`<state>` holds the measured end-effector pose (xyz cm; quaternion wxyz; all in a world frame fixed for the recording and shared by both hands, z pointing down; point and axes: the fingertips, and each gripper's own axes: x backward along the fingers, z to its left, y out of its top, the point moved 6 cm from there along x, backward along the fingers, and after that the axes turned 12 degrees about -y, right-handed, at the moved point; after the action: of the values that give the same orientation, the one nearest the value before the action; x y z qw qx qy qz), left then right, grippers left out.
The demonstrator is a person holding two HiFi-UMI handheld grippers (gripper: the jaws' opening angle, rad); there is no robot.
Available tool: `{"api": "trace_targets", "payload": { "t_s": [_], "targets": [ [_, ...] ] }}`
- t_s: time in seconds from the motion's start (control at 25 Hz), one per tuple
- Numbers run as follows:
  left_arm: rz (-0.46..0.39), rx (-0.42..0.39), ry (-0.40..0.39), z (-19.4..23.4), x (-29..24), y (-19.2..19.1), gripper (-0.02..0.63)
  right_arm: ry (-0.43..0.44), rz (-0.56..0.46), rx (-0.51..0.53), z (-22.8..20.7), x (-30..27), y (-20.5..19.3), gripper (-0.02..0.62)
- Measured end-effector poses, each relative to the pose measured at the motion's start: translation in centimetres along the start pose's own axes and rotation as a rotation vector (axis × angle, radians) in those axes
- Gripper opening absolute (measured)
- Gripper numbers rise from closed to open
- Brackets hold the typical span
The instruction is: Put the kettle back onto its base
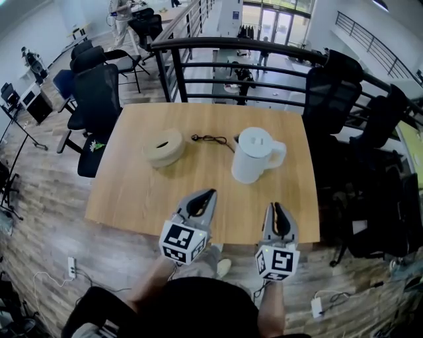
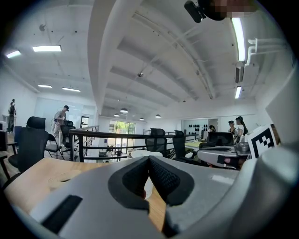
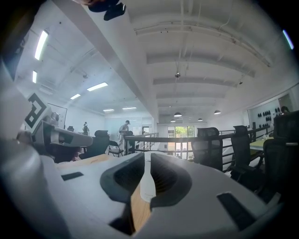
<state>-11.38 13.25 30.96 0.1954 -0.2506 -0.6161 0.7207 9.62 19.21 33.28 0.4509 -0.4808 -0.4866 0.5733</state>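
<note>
A white kettle [image 1: 254, 155] with its lid on stands right of the middle of the wooden table [image 1: 132, 191]. Its round beige base [image 1: 165, 146] lies apart from it to the left, with a black cord [image 1: 211, 139] between them. My left gripper [image 1: 210, 193] hovers over the near table edge with its tips together and nothing held; in the left gripper view the left gripper [image 2: 148, 158] shows its pads meeting. My right gripper [image 1: 275, 206] is beside it, short of the kettle. In the right gripper view the right gripper [image 3: 145, 156] shows a narrow gap, with the kettle [image 3: 146, 184] seen through it.
A black railing [image 1: 231, 46] runs behind the table's far edge. Black office chairs stand at the left [image 1: 96, 99] and at the right [image 1: 334, 92]. A person [image 1: 122, 13] stands far back at the left.
</note>
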Motion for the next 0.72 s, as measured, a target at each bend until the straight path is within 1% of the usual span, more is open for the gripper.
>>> {"api": "trace_targets", "payload": {
  "t_s": [0.16,0.28,0.36,0.48,0.72],
  "targets": [
    [0.0,0.001,-0.003,-0.3,0.5,-0.3,0.002,0.009,-0.008,-0.003,0.5,0.7,-0.4,0.023],
    [0.002,0.001,-0.005,-0.5,1.0,-0.3,0.002,0.012,0.01,-0.006,1.0,1.2,-0.6,0.014],
    [0.005,-0.001,-0.009,-0.7,1.3,-0.5,0.002,0.022,-0.007,-0.017,1.3,1.4,-0.8,0.005],
    [0.01,0.0,-0.015,-1.0,1.5,-0.7,0.002,0.025,0.013,-0.023,1.5,1.9,-1.0,0.0],
    [0.014,0.003,-0.022,-1.1,1.7,-0.7,0.002,0.028,0.013,-0.029,1.8,2.1,-0.7,-0.001]
  ]
}}
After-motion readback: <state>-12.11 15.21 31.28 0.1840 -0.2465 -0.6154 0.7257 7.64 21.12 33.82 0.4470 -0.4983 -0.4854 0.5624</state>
